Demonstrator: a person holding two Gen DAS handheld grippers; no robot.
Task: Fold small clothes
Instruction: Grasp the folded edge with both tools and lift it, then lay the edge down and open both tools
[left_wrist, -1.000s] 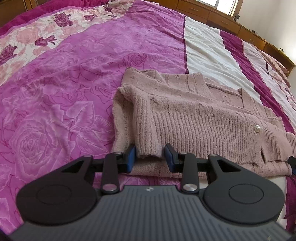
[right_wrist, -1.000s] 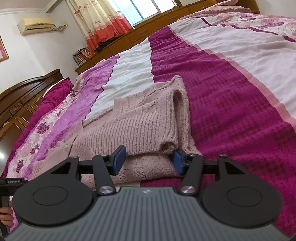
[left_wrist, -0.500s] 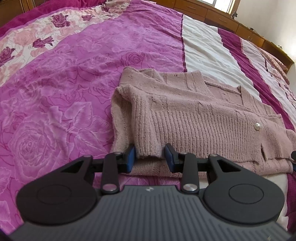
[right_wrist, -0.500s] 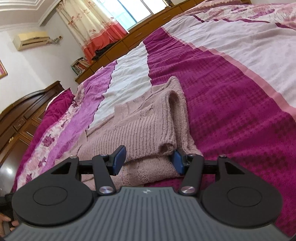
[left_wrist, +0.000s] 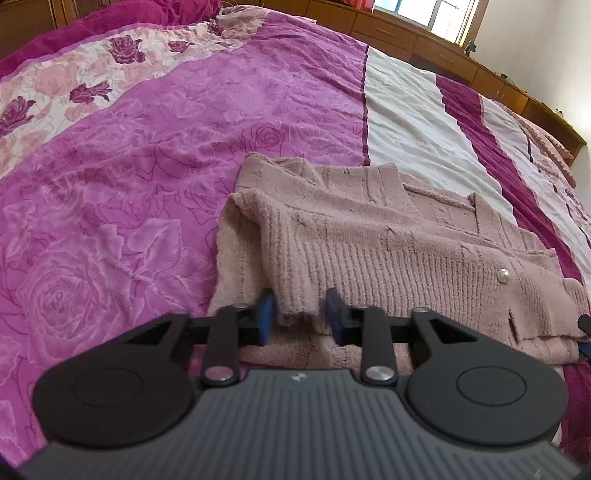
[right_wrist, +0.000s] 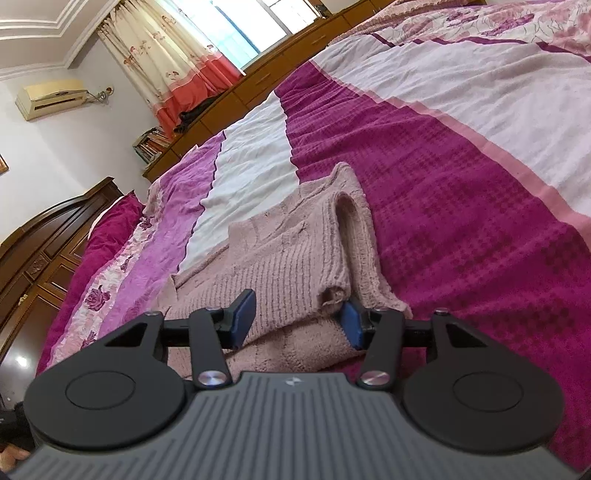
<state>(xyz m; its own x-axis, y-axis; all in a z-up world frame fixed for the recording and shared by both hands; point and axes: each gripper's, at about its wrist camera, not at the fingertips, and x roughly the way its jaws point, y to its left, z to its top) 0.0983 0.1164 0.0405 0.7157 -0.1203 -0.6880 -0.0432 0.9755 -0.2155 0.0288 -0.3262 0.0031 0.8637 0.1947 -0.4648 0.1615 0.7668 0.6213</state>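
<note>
A dusty-pink knitted cardigan (left_wrist: 388, 251) with a pearl button (left_wrist: 503, 275) lies partly folded on the bed, sleeves laid over the body. My left gripper (left_wrist: 300, 317) is open at its near left edge, blue pads either side of a ribbed sleeve cuff (left_wrist: 295, 306). The cuff hangs loose between the pads. In the right wrist view the same cardigan (right_wrist: 295, 266) lies ahead. My right gripper (right_wrist: 295, 321) is open at the near right edge, pads straddling the folded sleeve end (right_wrist: 334, 295).
The bed has a magenta rose-print quilt (left_wrist: 110, 221) on the left and white and dark-magenta stripes (right_wrist: 461, 206) on the right. A wooden headboard (right_wrist: 48, 243) and low wooden cabinets (left_wrist: 424, 48) line the walls. A curtained window (right_wrist: 207, 48) is behind.
Both grippers stay open at the cardigan's near edge. Both cameras have tilted slightly, showing more of the room. The cardigan has not moved.
</note>
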